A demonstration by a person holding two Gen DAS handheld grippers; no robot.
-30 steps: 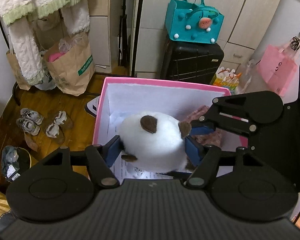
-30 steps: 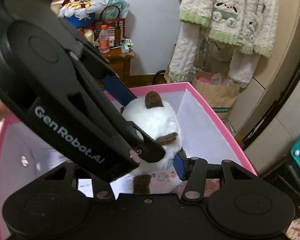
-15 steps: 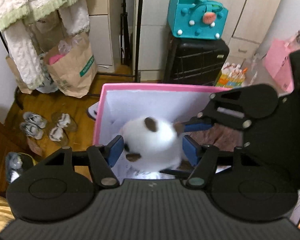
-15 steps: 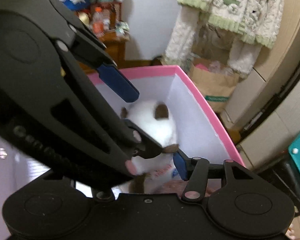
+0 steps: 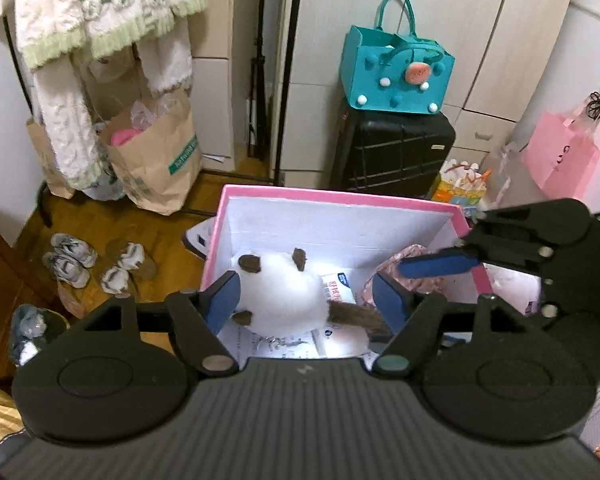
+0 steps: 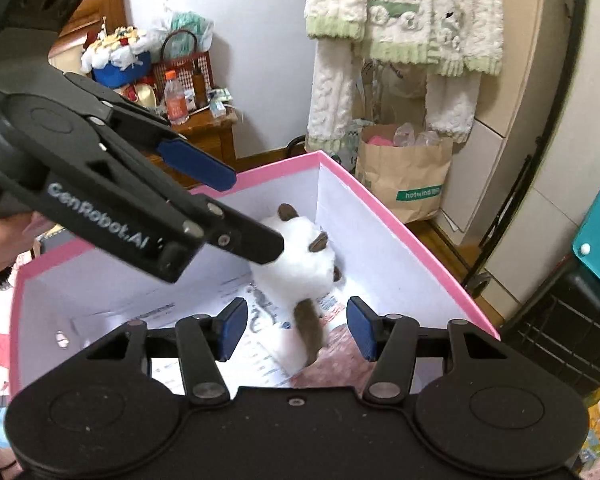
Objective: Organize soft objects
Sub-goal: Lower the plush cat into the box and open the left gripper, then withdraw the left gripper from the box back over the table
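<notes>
A white plush cat (image 5: 284,292) with brown ears and tail lies on the floor of the pink box (image 5: 340,194), near its left wall. My left gripper (image 5: 306,300) hangs above it, its jaws opening; the plush shows between the blue pads, lower down and untouched. In the right wrist view the plush (image 6: 300,264) rests in the far corner of the box (image 6: 400,220). My right gripper (image 6: 298,328) stands open over the box with nothing held. The left gripper (image 6: 256,212) reaches in from the upper left. A blue pad (image 5: 440,266) of the right gripper shows at the right.
Papers, packets and a pink patterned cloth (image 5: 412,252) lie on the box floor. On the wooden floor are a brown paper bag (image 5: 156,160) and shoes (image 5: 72,260). Behind the box stands a black suitcase (image 5: 396,152) under a teal bag (image 5: 396,68). A fleece garment (image 6: 400,20) hangs on the wall.
A second ago the left gripper gripped the plush above the box, the right gripper close beside it. The plush has dropped to the box floor; both sets of jaws have widened and drawn back.
</notes>
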